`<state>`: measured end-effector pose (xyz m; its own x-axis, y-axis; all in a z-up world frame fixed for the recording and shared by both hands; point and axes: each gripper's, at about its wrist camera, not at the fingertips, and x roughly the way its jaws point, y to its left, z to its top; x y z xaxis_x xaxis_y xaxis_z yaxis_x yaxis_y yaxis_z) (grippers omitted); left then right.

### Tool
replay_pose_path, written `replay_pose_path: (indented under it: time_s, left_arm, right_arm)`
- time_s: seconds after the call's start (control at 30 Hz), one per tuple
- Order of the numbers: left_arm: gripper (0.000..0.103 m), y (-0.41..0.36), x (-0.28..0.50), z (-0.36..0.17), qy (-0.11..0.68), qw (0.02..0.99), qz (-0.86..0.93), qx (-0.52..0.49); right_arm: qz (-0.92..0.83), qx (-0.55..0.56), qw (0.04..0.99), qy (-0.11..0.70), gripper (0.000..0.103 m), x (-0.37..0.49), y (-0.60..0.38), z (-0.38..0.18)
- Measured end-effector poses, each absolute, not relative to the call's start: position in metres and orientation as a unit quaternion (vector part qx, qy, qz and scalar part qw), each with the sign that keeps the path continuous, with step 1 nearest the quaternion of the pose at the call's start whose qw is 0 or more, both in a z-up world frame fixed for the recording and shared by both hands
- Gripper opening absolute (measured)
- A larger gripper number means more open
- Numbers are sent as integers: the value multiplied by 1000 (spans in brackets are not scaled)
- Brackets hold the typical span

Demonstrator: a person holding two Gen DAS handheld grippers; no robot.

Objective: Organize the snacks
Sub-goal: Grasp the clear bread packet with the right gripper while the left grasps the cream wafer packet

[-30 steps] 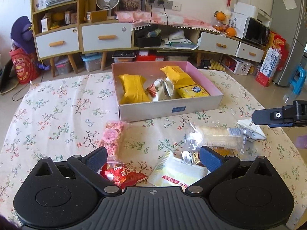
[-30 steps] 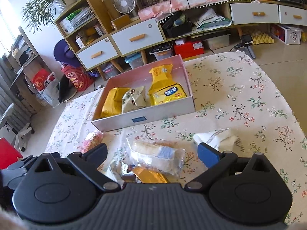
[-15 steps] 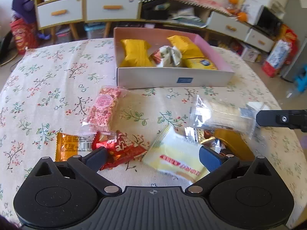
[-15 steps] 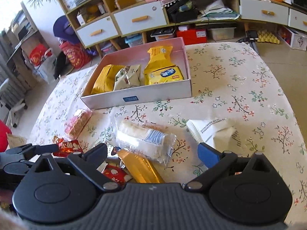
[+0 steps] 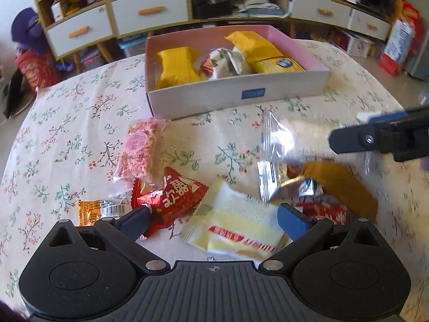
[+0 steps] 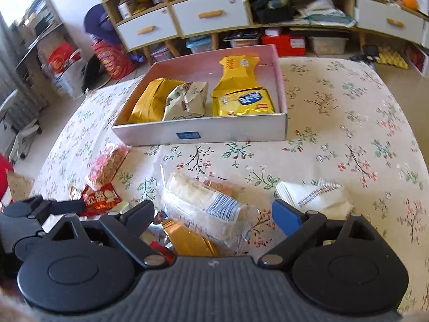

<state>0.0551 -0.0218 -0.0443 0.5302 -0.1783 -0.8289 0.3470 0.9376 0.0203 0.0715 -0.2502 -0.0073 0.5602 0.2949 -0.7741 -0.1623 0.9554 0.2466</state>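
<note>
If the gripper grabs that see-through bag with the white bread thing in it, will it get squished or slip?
The clear bag looks thin and crinkly, so it will probably flop and may slide in the pads. The pale roll inside looks soft, so a hard squeeze could dent it. It seems light for its size. The right gripper is closing around it, not pressing yet.

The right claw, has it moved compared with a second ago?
Yes. In its own view the right claw has come down toward the clear-wrapped pastry, and the pink box sits higher in frame; its jaws are closing.

Orange-brown packet (image 6: 187, 241) half under the clear-wrapped cake (image 6: 203, 206); red wrapper's (image 5: 171, 196) print too blurred.
</note>
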Motion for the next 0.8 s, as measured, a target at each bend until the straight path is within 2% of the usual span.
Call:
replay_pose_path:
  time_s: [0.23,0.3,0.53,0.7,0.8]
  left_arm:
    - [101,2,51,-47,478,860,-153,93]
    - [101,8,51,-47,483,858,-149,92]
    - [98,19,50,-43,494,852,-162,56]
    - [98,5,46,-37,473,852,-212,65]
    - [97,-3,43,-36,461,849,-243,82]
  right_arm:
    - [169,35,881,440,81,74,-245,-16]
    - [169,27,878,446,72,76,-243,-19]
    - [175,7,871,459,52,74,-232,-22]
    - [196,-7,858,474,27,70,-222,-17]
    - [197,-10,857,475,20,66,-217,-12]
